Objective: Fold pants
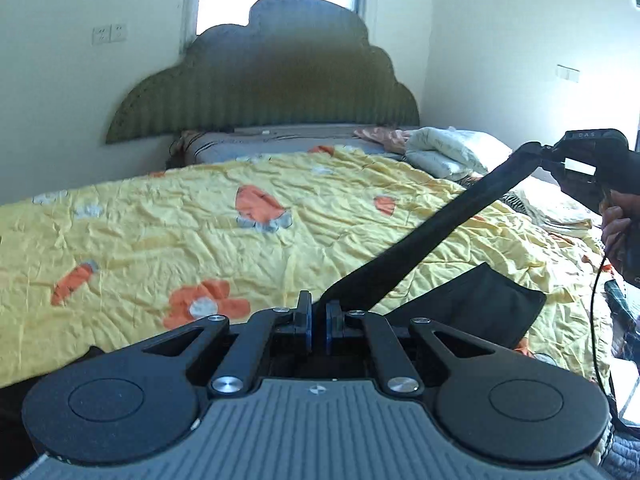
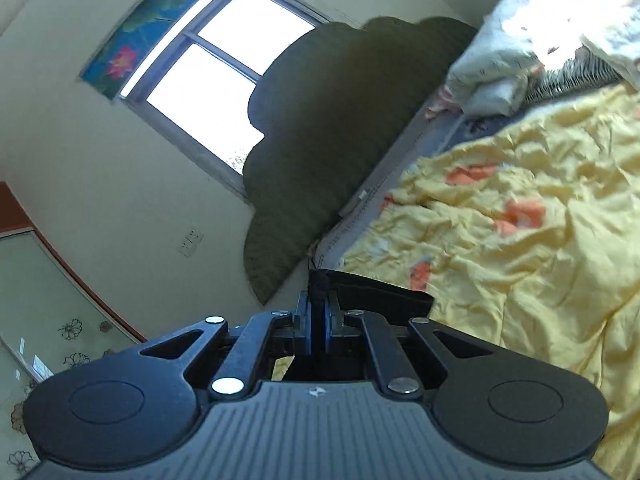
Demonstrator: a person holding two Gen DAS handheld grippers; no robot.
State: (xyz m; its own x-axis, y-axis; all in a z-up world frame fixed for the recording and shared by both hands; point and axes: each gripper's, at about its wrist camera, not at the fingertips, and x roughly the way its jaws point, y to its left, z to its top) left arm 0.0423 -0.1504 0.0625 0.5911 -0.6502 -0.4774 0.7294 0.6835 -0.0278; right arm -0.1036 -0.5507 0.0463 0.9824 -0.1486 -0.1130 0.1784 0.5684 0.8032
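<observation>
1. Gripping the black pants (image 1: 448,216), your left gripper (image 1: 319,312) has its fingers clamped on one end.
2. Your right gripper (image 2: 319,312) pinches the other end, stretching the fabric taut above the yellow floral bedspread (image 1: 200,224).

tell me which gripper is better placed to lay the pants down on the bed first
Left, likely. The left gripper holds the black pants low, just above the yellow quilt; the right gripper holds its end raised high, with the fabric stretched taut between them.
</observation>
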